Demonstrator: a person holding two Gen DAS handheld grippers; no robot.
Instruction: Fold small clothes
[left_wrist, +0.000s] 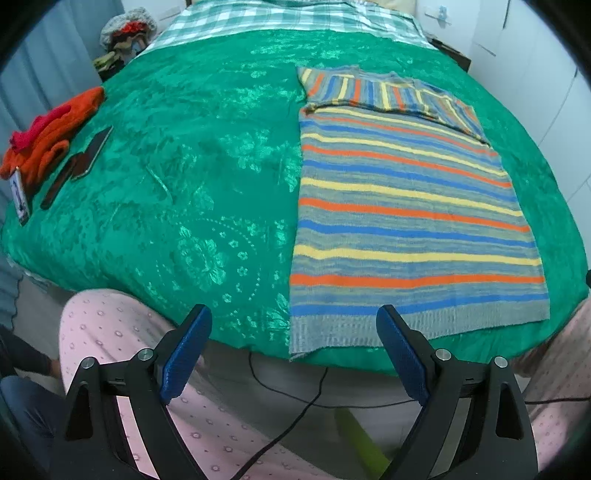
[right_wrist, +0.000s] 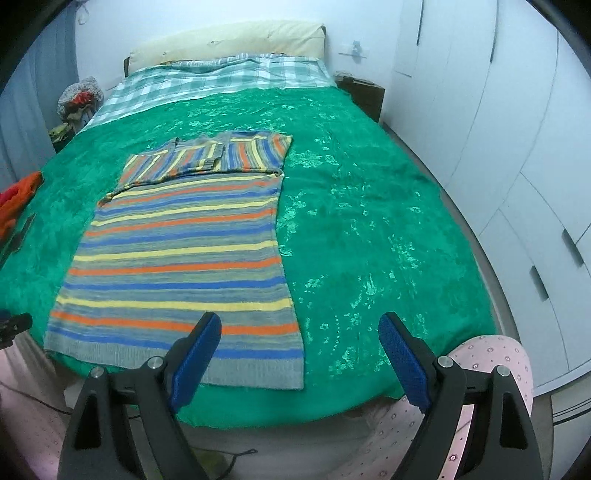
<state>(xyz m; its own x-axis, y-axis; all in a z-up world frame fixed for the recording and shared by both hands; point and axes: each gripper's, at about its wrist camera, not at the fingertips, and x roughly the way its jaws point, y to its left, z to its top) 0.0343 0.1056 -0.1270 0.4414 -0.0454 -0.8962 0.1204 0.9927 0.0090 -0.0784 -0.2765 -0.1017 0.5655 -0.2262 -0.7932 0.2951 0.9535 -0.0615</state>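
Writing shows nowhere legibly; a small card (left_wrist: 18, 195) at the bed's left edge carries a dark figure too small to read. One striped knit sweater (left_wrist: 406, 206) lies flat on the green floral bedspread (left_wrist: 192, 177), its two sleeves folded across the chest, ribbed grey hem near the bed's foot. Bands of orange, yellow and blue cross grey wool. Beside the card lie one orange fuzzy garment (left_wrist: 55, 136) and two flat dark slabs. The left gripper (left_wrist: 293, 354) has its ridged blue fingers (left_wrist: 184, 354) wide and empty; the right gripper (right_wrist: 299, 362) likewise stands wide, holding nothing, over the hem's corner.
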